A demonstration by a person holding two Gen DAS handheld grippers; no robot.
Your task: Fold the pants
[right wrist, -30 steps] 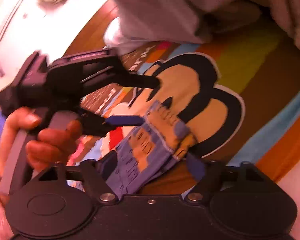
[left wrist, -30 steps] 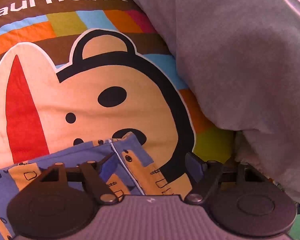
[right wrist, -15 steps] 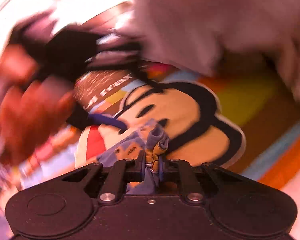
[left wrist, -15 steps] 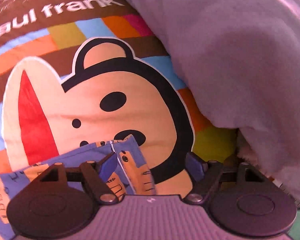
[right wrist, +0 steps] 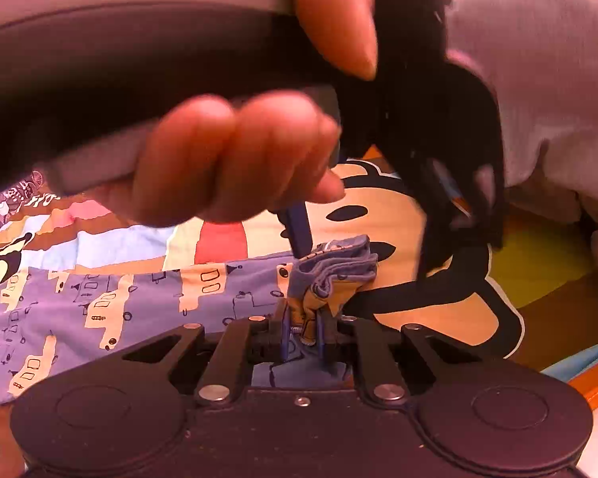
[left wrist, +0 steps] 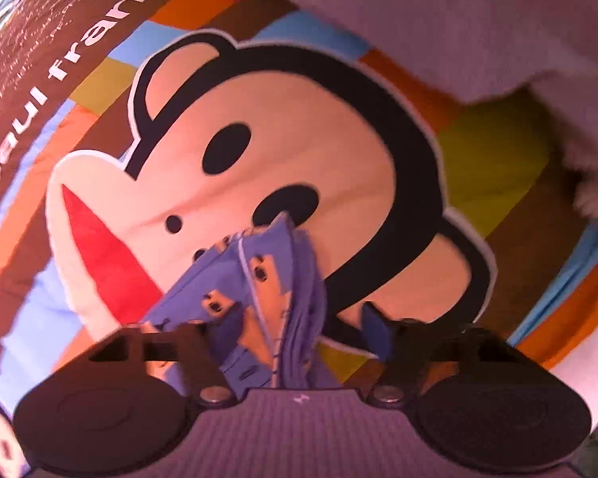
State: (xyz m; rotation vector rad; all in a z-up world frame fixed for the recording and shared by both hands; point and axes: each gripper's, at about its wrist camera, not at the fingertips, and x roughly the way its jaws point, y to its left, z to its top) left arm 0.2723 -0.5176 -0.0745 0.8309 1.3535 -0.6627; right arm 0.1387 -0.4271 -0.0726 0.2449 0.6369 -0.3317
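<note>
The pants [right wrist: 119, 302] are blue with a cream vehicle print. They lie flat to the left on the bedspread, and one end is bunched up. My right gripper [right wrist: 303, 334] is shut on that bunched end. In the right wrist view a hand [right wrist: 235, 159] holds my left gripper [right wrist: 366, 257] just above the bunch, with one blue fingertip [right wrist: 299, 235] down at the cloth. In the left wrist view the pants [left wrist: 267, 298] stand gathered between the jaws of my left gripper [left wrist: 301, 328], which are closing. The left pad touches the cloth and the right pad [left wrist: 374, 330] stands off it.
The bedspread [left wrist: 319, 127] bears a large cartoon monkey face, coloured stripes and white lettering. A grey blanket [left wrist: 478, 32] is heaped along the far and right side, with a fluffy pale edge [left wrist: 594, 191] beneath it. The grey blanket [right wrist: 546, 79] also fills the right wrist view's upper right.
My right gripper went from open to shut on the pants' end. The hand and left gripper came in close above it. The left view has turned, and the cloth now stands bunched between narrower jaws.
</note>
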